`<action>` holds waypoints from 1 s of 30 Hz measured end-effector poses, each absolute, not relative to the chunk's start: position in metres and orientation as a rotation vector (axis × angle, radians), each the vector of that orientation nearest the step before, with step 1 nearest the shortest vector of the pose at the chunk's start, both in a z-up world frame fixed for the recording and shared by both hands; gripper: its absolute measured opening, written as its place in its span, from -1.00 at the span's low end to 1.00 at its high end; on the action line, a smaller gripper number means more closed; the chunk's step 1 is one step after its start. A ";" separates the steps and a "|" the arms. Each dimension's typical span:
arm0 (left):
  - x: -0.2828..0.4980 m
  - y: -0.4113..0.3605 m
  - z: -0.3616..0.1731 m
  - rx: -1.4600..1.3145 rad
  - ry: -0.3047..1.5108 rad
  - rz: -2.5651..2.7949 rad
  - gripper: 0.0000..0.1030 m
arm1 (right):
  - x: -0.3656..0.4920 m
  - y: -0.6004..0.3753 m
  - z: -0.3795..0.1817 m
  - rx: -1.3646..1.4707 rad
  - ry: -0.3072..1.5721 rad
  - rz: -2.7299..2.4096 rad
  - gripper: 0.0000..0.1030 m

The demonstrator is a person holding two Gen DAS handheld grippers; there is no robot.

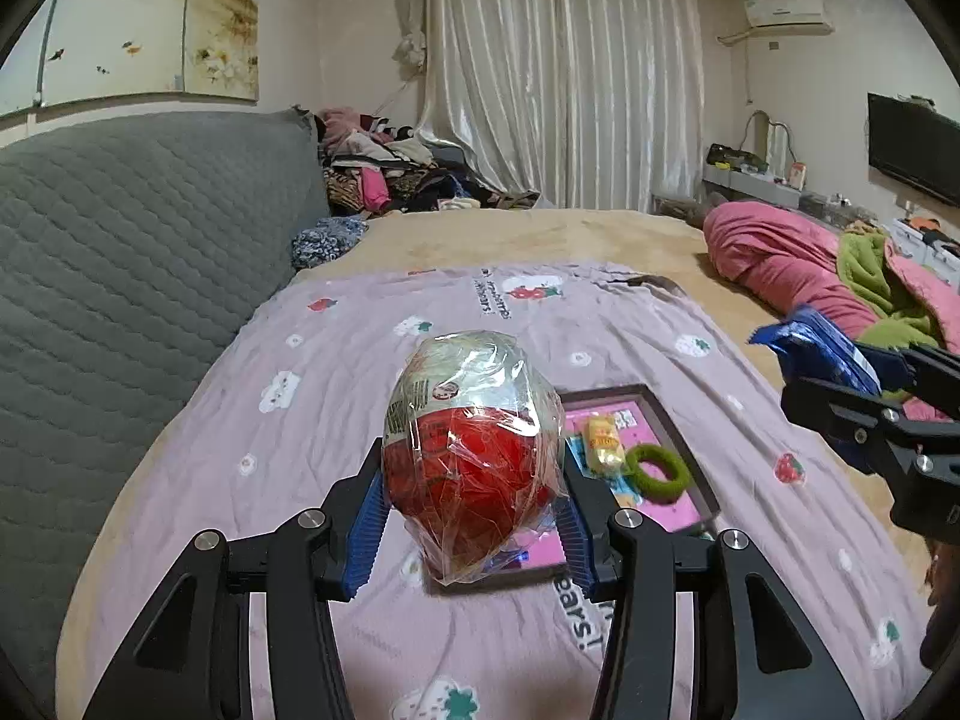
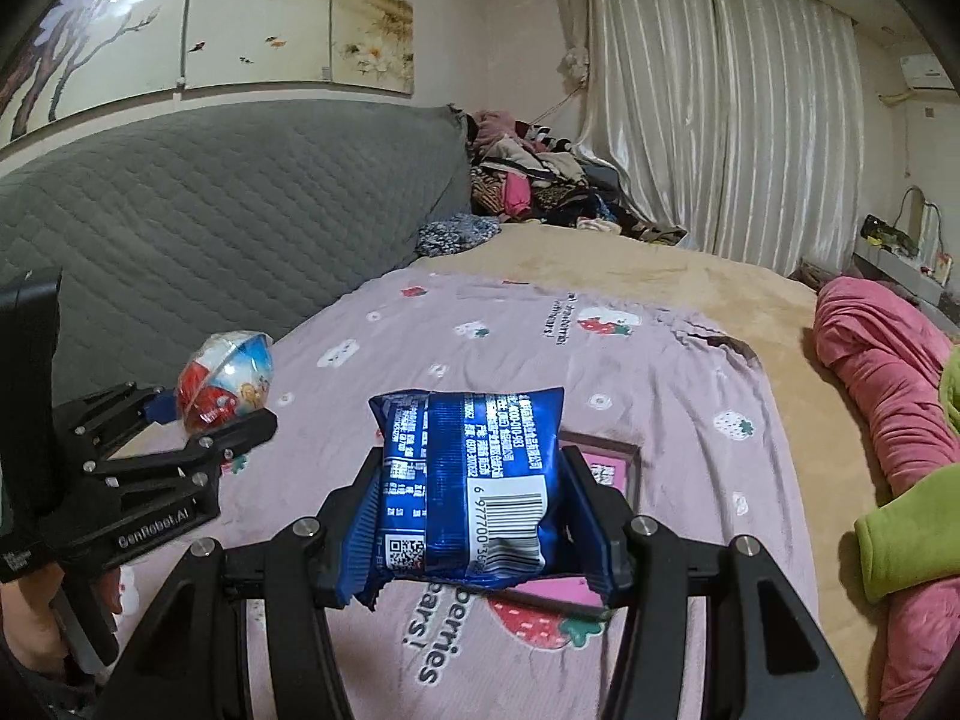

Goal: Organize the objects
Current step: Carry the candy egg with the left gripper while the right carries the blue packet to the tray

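Left gripper (image 1: 471,516) is partly closed, its blue ribbed pads pressing both sides of an egg-shaped toy (image 1: 474,450) sealed in clear crinkled plastic film. The egg is red below and pale above, with a printed label band at its upper left; the print is too small to read. It is held clear of the bed, above the near corner of a dark-framed pink tray (image 1: 672,420).

Inside the tray lie a small yellow wrapped candy (image 1: 602,440) and, touching it, a green fuzzy hair tie (image 1: 657,473). The candy's red lettering is illegible.

Right gripper (image 2: 474,516) is likewise partly closed, clamping a blue foil snack packet (image 2: 474,480) by its two side edges. The packet's back faces the camera: a barcode with digits starting "6 977700", a QR code at the lower left, and rows of white print that cannot be read. The packet hangs above the same tray, whose frame shows behind it.

The body of the left gripper carries the marking "GenRobot.AI" in the right wrist view.

The tray rests on a lilac bedsheet (image 1: 360,408) printed with strawberries and words, including "berries" and "ears!". A grey quilted headboard (image 1: 132,276) stands on the left.
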State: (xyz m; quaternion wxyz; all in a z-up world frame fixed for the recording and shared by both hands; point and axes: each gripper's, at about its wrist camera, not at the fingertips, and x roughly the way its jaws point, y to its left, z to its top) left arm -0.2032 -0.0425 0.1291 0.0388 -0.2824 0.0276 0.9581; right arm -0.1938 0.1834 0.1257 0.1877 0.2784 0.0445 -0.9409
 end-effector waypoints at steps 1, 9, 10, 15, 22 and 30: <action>-0.207 -0.043 0.130 -0.857 0.077 2.937 0.00 | -0.197 0.185 0.126 0.778 0.124 -2.653 0.08; -0.241 -0.034 0.128 -0.822 0.072 2.932 0.00 | -0.219 0.195 0.124 0.713 0.078 -2.706 0.08; -0.246 -0.032 0.128 -0.814 0.065 2.928 0.00 | -0.222 0.196 0.124 0.702 0.072 -2.716 0.08; -0.268 -0.021 0.122 -0.771 0.058 2.926 0.00 | -0.240 0.199 0.116 0.674 0.063 -2.742 0.08; -0.307 -0.006 0.085 -0.791 0.017 2.902 0.00 | -0.266 0.200 0.087 0.691 0.054 -2.753 0.08; -0.337 0.005 0.024 -0.866 -0.029 2.874 0.00 | -0.290 0.202 0.049 0.715 0.007 -2.766 0.08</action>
